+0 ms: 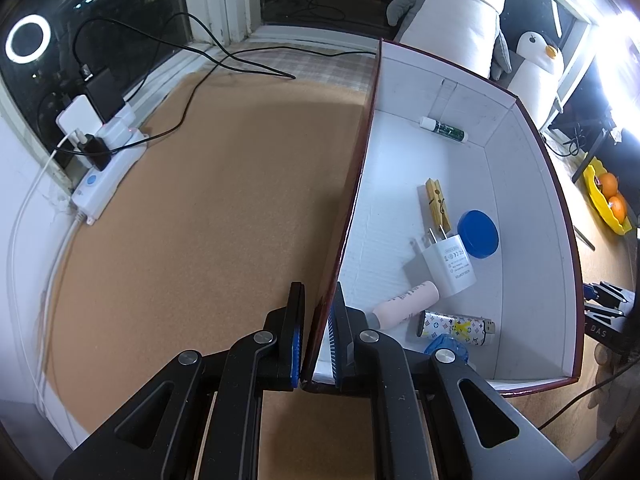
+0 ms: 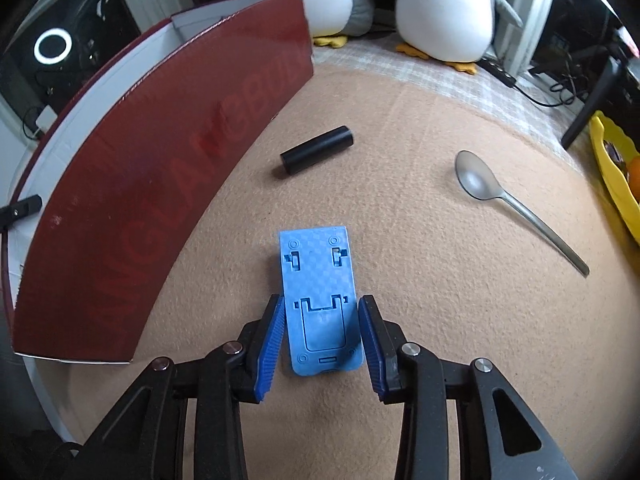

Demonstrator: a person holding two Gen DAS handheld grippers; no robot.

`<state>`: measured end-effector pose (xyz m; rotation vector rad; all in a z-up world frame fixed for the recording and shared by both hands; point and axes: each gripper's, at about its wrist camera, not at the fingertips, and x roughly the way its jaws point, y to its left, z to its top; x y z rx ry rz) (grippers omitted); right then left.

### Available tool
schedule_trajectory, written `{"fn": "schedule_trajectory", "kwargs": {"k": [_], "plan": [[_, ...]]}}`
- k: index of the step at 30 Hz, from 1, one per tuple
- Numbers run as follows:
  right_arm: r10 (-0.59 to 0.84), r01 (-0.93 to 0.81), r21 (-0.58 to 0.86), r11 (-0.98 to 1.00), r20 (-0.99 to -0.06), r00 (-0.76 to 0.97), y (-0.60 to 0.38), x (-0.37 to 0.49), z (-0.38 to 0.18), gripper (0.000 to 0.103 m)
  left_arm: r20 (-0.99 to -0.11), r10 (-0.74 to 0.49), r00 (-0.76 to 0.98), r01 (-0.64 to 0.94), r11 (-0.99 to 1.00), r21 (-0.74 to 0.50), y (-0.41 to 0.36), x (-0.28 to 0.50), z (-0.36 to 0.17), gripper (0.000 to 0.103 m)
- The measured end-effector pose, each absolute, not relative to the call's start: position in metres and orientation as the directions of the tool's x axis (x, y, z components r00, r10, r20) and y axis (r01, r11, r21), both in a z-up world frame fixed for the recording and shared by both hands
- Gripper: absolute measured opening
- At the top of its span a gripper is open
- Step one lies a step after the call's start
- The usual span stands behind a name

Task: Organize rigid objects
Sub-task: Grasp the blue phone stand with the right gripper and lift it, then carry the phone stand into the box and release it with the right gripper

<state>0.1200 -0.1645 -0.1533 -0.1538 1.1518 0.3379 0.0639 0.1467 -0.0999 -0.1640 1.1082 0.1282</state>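
My left gripper (image 1: 318, 316) is shut on the left wall of a dark red box with a white inside (image 1: 520, 200). In the box lie a white charger (image 1: 450, 266), a blue lid (image 1: 478, 234), a wooden clothespin (image 1: 437, 204), a pink tube (image 1: 406, 304), a patterned lighter (image 1: 456, 326) and a green-and-white tube (image 1: 444, 128). My right gripper (image 2: 322, 330) is open, its fingers on either side of a flat blue plastic stand (image 2: 320, 300) on the tan mat. A black cylinder (image 2: 316, 150) and a metal spoon (image 2: 516, 202) lie farther out. The box's red outer wall (image 2: 160, 184) is to the left.
A white power strip (image 1: 106, 172) with plugs and cables sits at the mat's left edge by the window. Plush penguins (image 1: 460, 12) stand behind the box. A yellow bowl with oranges (image 1: 608, 196) is at the far right, also in the right wrist view (image 2: 618, 176).
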Motion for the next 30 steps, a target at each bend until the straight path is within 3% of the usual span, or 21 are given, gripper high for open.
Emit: {"fn": "schedule_trajectory", "kwargs": {"k": [11,21,30], "plan": [[0.214,-0.333,0.060,0.941,-0.868,0.449,-0.160,0.117,-0.108,0.034,-0.897,0.020,0.441,-0.185,0.980,-0.069,0.147,0.064,-0.100,0.010],[0.310,-0.460,0.053,0.886,-0.807,0.503,-0.101,0.109,-0.054,0.034,-0.899,0.014,0.438,-0.185,0.980,-0.075,0.146,0.066,-0.103,0.010],[0.355,-0.552,0.044,0.833,-0.808,0.470,-0.048,0.105,-0.055,0.034,-0.898,0.012,0.440,-0.186,0.979,-0.078,0.147,0.069,-0.106,0.008]]}}
